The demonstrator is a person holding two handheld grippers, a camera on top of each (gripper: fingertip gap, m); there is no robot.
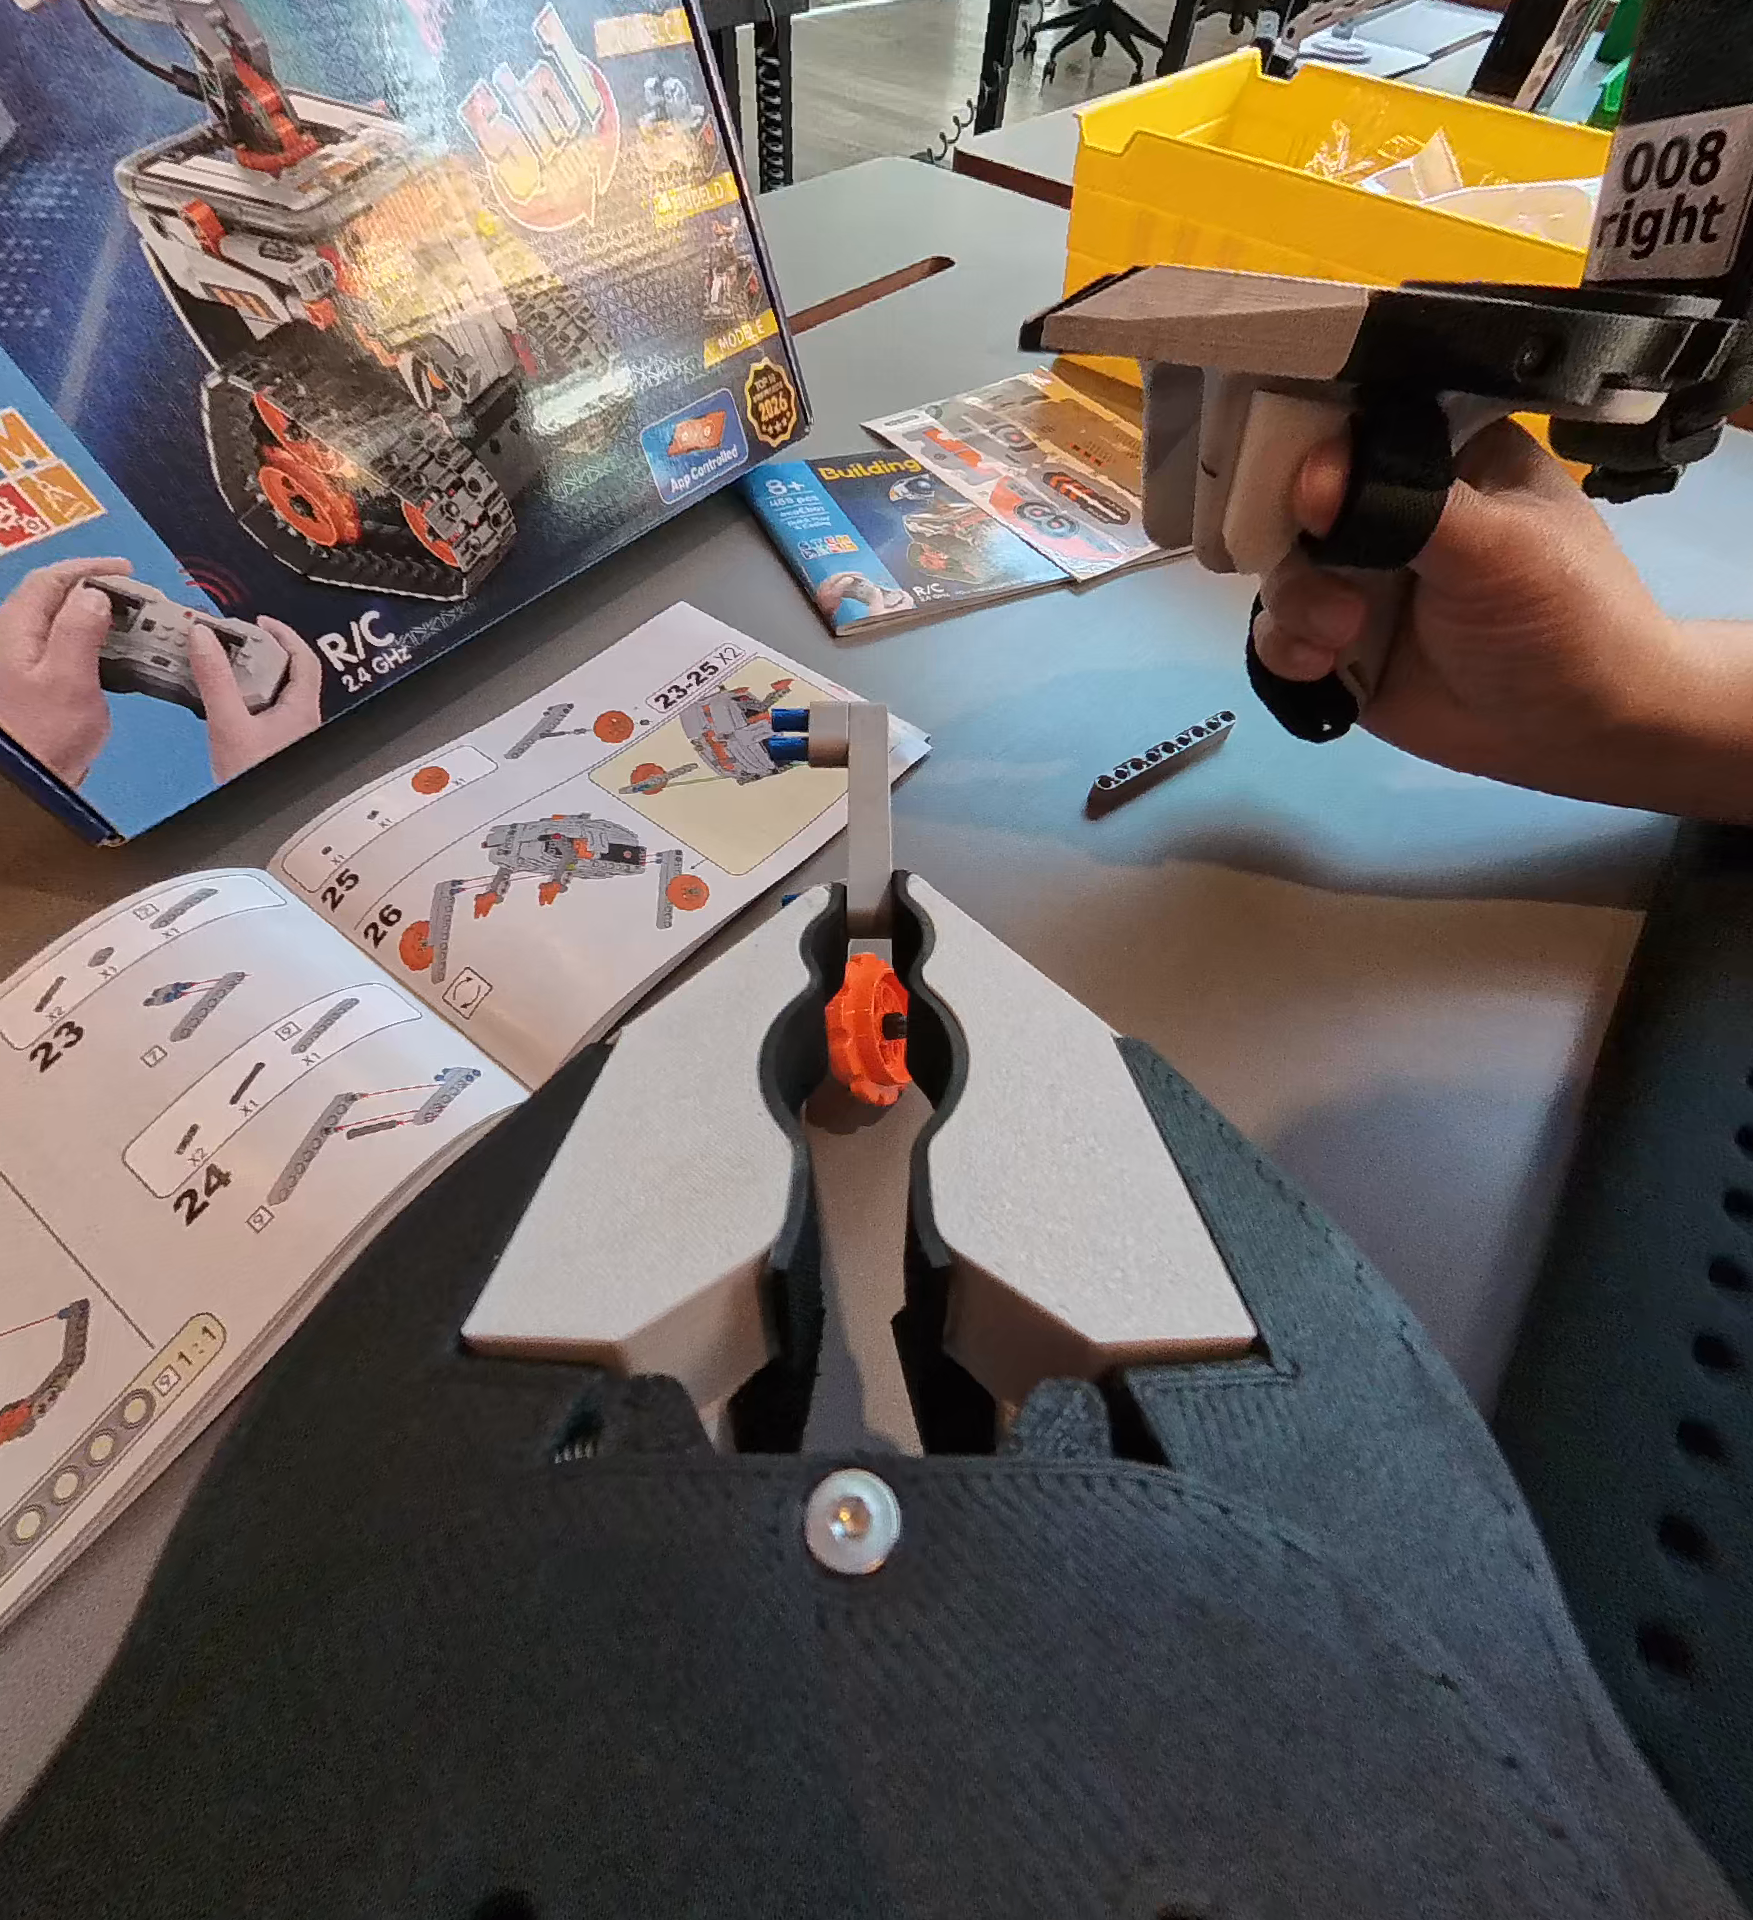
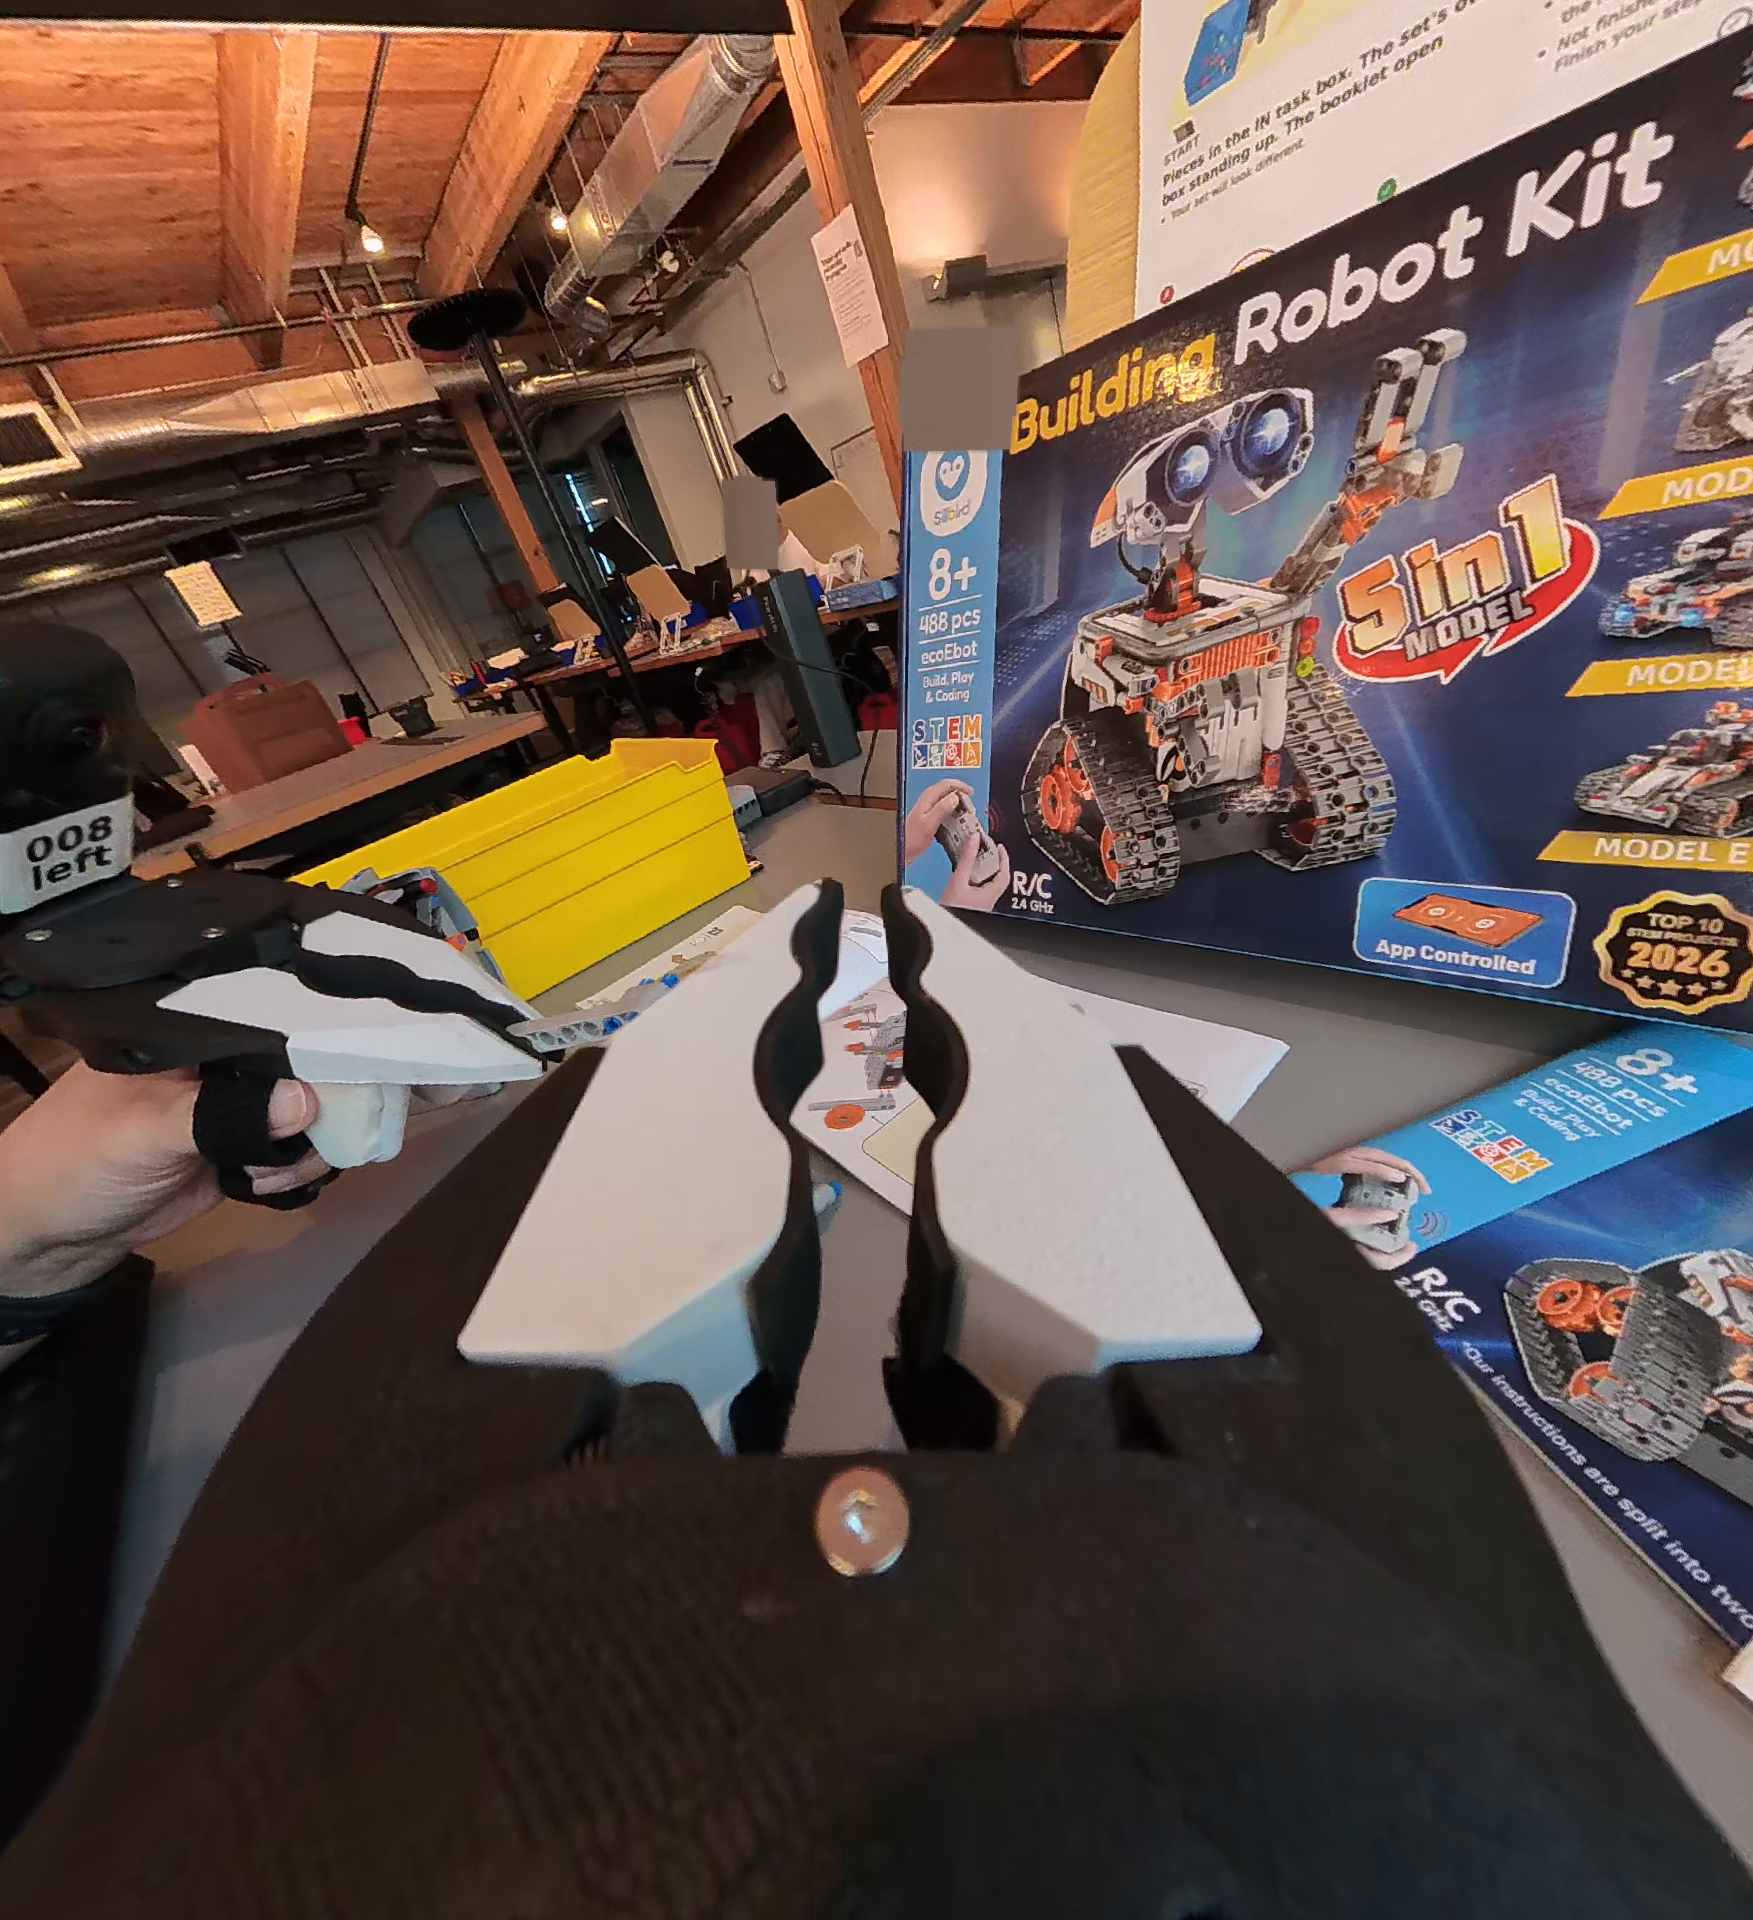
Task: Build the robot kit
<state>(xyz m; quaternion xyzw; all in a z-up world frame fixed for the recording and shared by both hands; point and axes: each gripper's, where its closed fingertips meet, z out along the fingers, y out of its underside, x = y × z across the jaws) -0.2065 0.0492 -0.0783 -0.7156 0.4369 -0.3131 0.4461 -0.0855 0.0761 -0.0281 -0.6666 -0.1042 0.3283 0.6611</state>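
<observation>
Left gripper (image 1: 867, 914) clamps a grey plastic beam with an orange gear (image 1: 868, 1029), just above the open instruction booklet (image 1: 228, 1039). Right gripper (image 2: 861, 904) hangs empty, jaws slightly parted, above that booklet.

Counts on the grey surface (image 1: 1111, 852)

Two grippers: left gripper (image 1: 867, 904), right gripper (image 2: 861, 904); one kit box (image 2: 1423, 644); two yellow bins (image 1: 1298, 177); one open booklet (image 1: 352, 987); one loose black beam (image 1: 1161, 764).

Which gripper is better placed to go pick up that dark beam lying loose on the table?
Probably right: the right gripper is empty and hangs above the dark beam. The left gripper is shut on the grey beam carrying an orange gear.
</observation>
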